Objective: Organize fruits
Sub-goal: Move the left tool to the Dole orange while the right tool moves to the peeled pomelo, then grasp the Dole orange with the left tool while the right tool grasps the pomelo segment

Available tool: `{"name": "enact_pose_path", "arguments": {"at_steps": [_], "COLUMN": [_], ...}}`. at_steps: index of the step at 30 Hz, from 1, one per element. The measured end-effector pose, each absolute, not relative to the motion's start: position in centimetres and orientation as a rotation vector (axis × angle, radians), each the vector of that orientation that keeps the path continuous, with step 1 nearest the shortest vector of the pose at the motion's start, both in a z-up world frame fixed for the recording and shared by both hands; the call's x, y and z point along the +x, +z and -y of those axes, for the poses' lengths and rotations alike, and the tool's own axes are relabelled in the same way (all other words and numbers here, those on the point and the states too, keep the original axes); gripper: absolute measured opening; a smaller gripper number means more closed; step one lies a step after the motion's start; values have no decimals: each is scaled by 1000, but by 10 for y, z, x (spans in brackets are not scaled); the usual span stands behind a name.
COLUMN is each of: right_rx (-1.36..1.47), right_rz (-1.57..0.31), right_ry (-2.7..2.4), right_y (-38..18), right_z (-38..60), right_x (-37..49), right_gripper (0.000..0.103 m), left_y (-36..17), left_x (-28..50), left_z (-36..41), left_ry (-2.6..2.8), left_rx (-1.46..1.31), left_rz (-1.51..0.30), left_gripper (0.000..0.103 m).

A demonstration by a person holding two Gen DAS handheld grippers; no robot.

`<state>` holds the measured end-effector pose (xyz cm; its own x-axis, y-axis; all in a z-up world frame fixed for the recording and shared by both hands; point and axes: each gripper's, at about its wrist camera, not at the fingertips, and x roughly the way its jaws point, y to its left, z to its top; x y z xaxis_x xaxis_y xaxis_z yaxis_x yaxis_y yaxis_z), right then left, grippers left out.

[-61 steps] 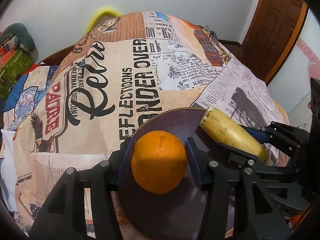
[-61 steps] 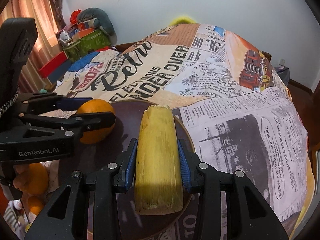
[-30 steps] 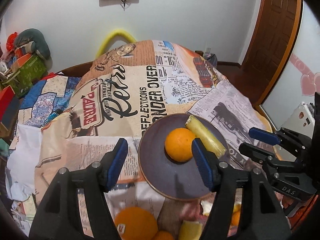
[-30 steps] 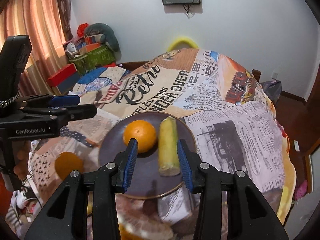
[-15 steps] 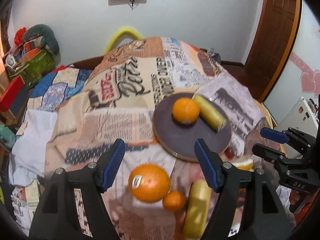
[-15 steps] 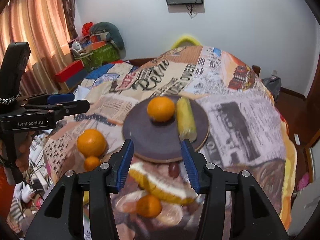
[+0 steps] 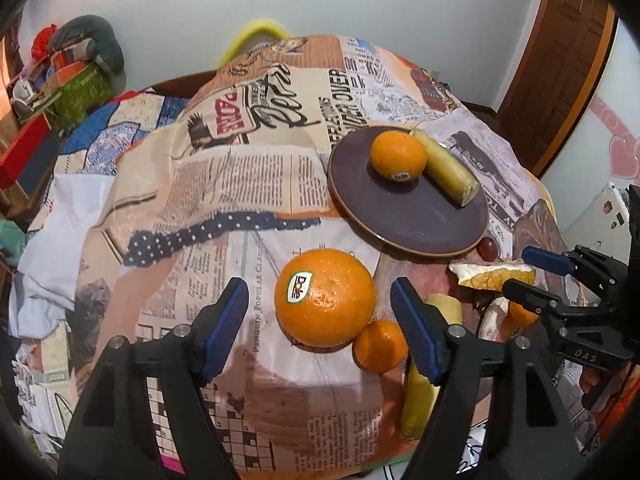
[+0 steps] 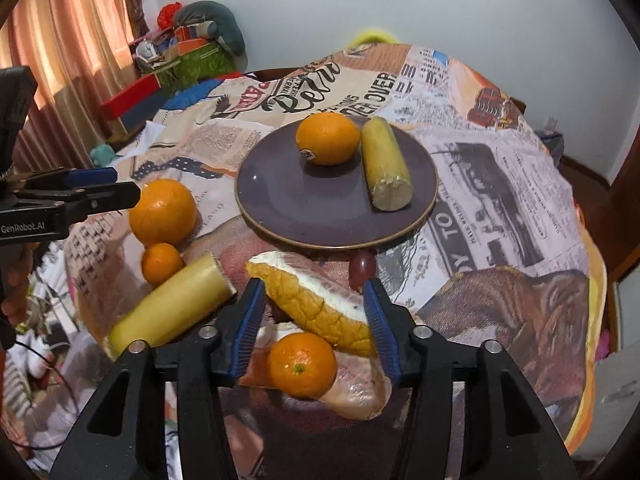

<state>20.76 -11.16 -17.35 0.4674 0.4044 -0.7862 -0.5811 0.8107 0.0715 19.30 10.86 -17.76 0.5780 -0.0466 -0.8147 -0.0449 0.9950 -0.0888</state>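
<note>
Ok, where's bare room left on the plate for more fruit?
The plate's near-left half is bare, in front of the orange and the yellow stick. Its far right is taken. The cloth below the rim is crowded: pomelo wedge, grape.

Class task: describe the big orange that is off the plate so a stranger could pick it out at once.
Find the dark round plate on the newsprint cloth. In front of it, off the plate, lies the big orange, touching a much smaller orange. It alone shows a white Dole sticker facing up.
</note>
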Motion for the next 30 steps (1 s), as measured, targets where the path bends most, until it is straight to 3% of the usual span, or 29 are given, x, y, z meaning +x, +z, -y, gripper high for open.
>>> {"name": "enact_pose_path", "arguments": {"at_steps": [14,26,30], "right_rx": [-288,-257,-248], "right_rz": [-913,-916,-914], "right_ry": [624,645,660], "right_y": [-186,-184,-180], "right_z": [99,104,107], "right_x": [215,219,219], "right_gripper": [66,53,48], "left_y": [-214,-223,-223], "left_x": [216,225,225], "left_z": [-111,-111,-115], "left_ry": [-10,-43,-55], "left_rx": [-146,-159,-183], "left_rz": [-1031,-1034,-1028], "left_gripper": [78,78,69]}}
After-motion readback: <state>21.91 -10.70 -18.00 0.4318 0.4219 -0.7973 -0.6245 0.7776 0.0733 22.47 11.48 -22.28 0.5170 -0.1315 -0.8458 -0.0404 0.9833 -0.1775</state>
